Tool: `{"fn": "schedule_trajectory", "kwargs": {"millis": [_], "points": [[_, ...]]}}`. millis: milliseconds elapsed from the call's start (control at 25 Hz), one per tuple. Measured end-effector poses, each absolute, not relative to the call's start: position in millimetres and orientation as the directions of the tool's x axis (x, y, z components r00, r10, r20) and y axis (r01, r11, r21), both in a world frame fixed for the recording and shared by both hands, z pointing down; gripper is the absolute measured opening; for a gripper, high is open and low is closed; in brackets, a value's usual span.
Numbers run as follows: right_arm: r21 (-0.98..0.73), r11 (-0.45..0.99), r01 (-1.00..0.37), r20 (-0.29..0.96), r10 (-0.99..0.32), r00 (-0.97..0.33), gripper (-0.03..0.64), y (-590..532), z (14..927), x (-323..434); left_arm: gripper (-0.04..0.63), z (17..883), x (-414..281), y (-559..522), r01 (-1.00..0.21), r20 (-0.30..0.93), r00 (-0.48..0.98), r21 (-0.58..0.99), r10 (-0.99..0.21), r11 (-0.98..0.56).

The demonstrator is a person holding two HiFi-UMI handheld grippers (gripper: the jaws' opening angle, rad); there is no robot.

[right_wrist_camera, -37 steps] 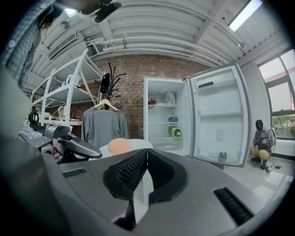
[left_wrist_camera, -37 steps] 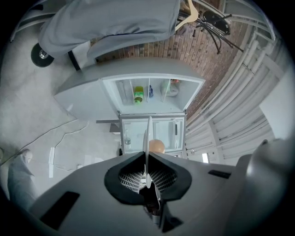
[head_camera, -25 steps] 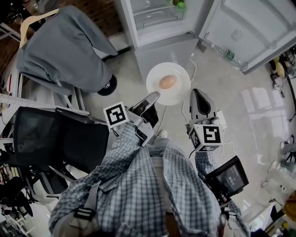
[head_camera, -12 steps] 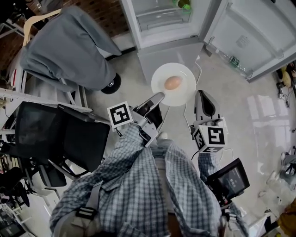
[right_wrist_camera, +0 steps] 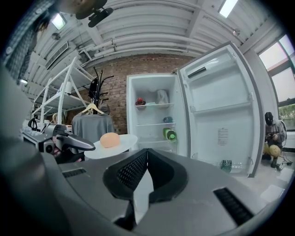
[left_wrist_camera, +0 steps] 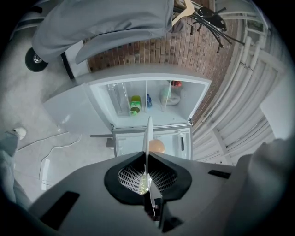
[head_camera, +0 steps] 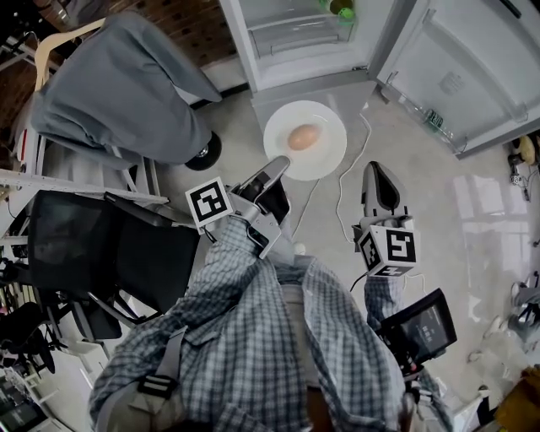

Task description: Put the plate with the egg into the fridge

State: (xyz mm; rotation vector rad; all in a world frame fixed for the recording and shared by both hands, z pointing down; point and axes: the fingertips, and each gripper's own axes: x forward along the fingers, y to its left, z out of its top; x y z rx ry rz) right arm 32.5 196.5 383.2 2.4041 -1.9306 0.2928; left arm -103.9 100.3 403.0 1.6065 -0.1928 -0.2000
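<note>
Pinching the near rim of the white plate [head_camera: 327, 148], the left tongs [head_camera: 280, 165] are clamped firmly on it. In the left gripper view the plate [left_wrist_camera: 148, 133] shows edge-on as a thin pale line rising from between the jaws of the left tongs [left_wrist_camera: 146, 180], which press on it from both sides. The egg [head_camera: 304, 137] lies near the plate's middle; in the left gripper view the egg [left_wrist_camera: 157, 146] peeks out just right of that line.

The right tongs [head_camera: 379, 171] hang apart from the plate, off to its right and nearer the person. In their own view the right tongs [right_wrist_camera: 147, 151] have their tips pressed together with nothing between them. That view also shows the plate [right_wrist_camera: 123, 141] held level at the left, with the egg [right_wrist_camera: 109, 139] on it.

The plate is in the air above the floor [head_camera: 439, 194], just in front of the fridge [head_camera: 291, 38] and not yet inside it. The fridge door [head_camera: 472, 59] stands wide open to the right. A green container [head_camera: 341, 10] sits on a fridge shelf.

Farther out, a white cable [head_camera: 344, 181] trails over the floor below the plate. A grey garment [head_camera: 118, 84] hangs to the left of the fridge, and a black chair [head_camera: 101, 253] stands beside the person's left sleeve.
</note>
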Motion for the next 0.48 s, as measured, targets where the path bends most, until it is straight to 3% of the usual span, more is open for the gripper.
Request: {"fn": "schedule_trajectory", "kwargs": {"millis": [480], "points": [[-0.059, -0.251, -0.966, 0.164, -0.957, 0.239, 0.006, 117.9, 374.9, 71.2, 0.018, 397.1, -59.2, 19.9, 0.028, -0.036, 0.979, 0.999, -0.202, -0.042]]}}
